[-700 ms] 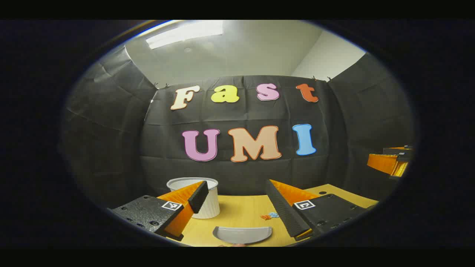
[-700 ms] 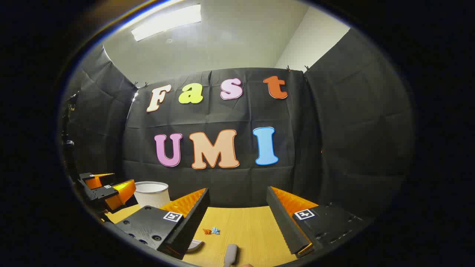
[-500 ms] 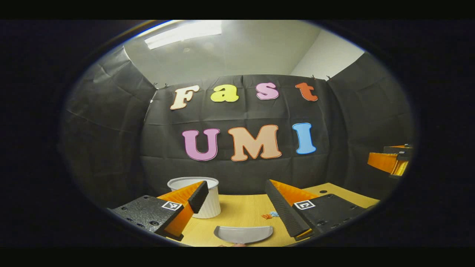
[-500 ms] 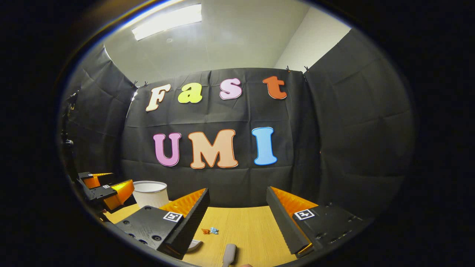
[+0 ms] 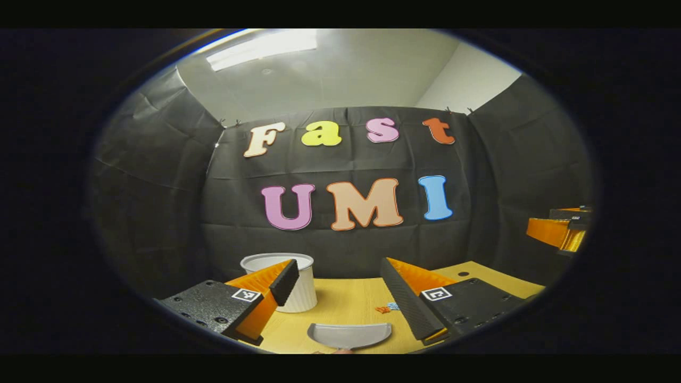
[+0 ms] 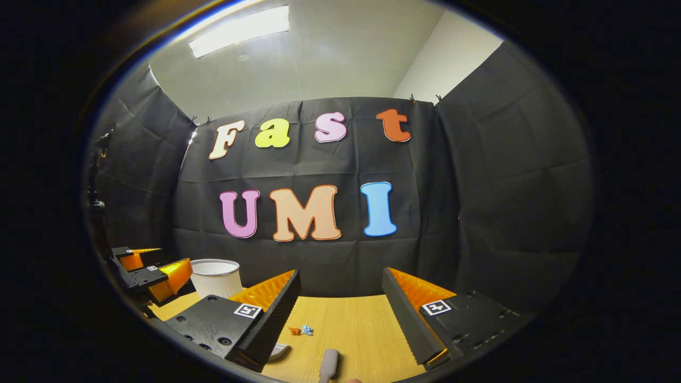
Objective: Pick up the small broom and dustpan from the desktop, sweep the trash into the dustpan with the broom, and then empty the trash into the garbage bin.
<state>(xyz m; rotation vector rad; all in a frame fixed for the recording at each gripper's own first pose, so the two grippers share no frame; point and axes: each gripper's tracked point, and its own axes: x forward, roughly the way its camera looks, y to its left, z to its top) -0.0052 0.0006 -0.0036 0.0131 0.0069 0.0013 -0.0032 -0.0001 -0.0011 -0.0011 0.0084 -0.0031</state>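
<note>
Left gripper view puts your left gripper (image 5: 340, 295) above the worktop (image 5: 346, 303), jaws spread and holding nothing, with the grey dustpan (image 5: 349, 335) at 6 o'clock between them and the white garbage bin (image 5: 303, 284) at 10 o'clock. Trash (image 5: 387, 308) lies at 2 o'clock from the dustpan. Right gripper view adds the broom (image 6: 329, 365) handle at 6 o'clock beneath your right gripper (image 6: 340, 308), its jaws spread too, empty.
</note>
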